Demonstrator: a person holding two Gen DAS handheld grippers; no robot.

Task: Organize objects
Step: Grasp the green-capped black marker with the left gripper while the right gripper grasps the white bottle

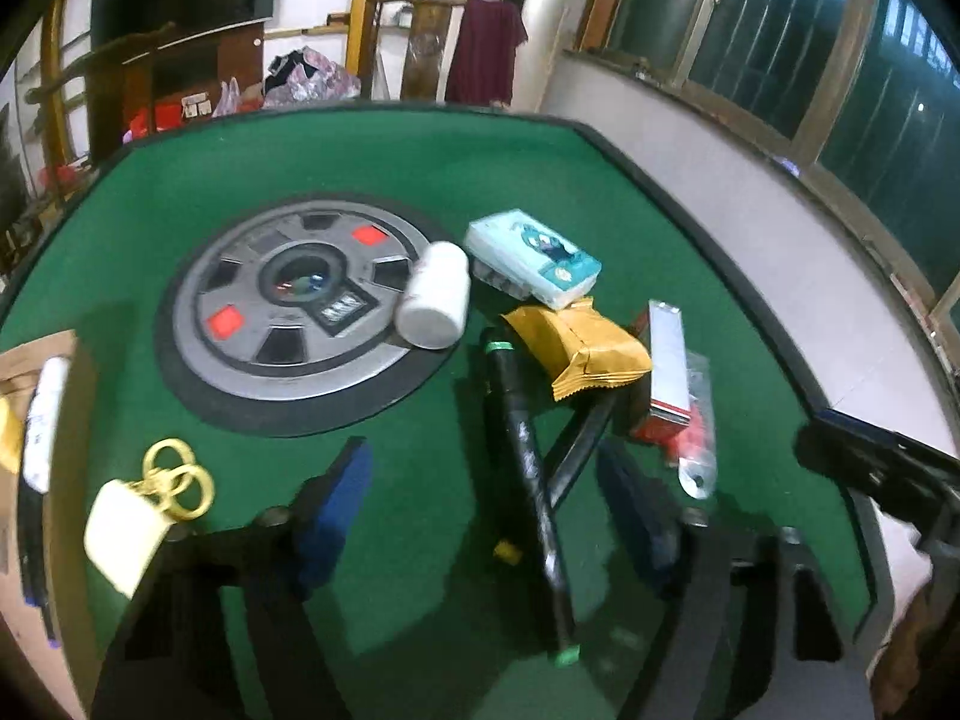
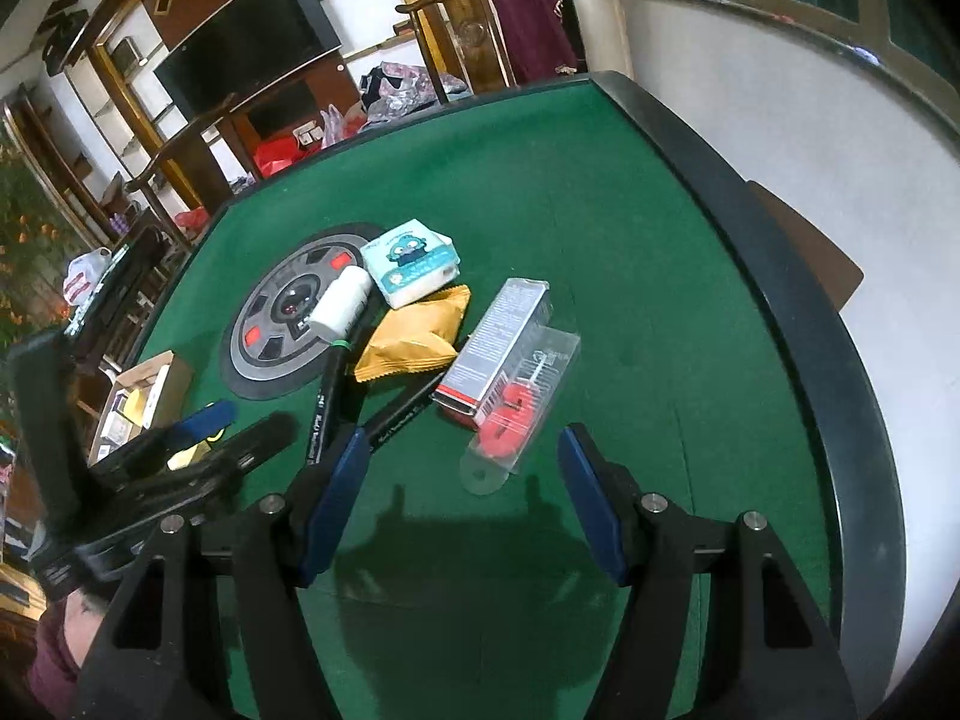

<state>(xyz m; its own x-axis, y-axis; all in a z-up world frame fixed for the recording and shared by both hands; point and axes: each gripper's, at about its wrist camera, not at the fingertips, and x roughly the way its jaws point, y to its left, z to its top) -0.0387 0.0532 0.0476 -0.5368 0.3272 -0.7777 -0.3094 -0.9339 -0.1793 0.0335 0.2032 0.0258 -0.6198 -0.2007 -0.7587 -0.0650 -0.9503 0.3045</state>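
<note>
A pile lies on the green table [image 1: 420, 168]: a white bottle [image 1: 435, 294], a teal tissue pack [image 1: 531, 255], a yellow snack packet [image 1: 579, 348], a silver and red box [image 1: 666, 360], a clear blister pack with a red item [image 1: 696, 444] and two black markers. My left gripper [image 1: 486, 516] is open, low over the felt, with one marker [image 1: 528, 456] lying between its blue pads, untouched. My right gripper [image 2: 462, 501] is open and holds nothing; the blister pack [image 2: 516, 414] lies just ahead of it.
A cardboard box [image 1: 36, 360] holding small items stands at the table's left edge, with a white tag on gold rings [image 1: 156, 498] beside it. A round grey disc [image 1: 288, 306] is set in the table's middle. A raised black rim [image 2: 780, 276] borders the felt.
</note>
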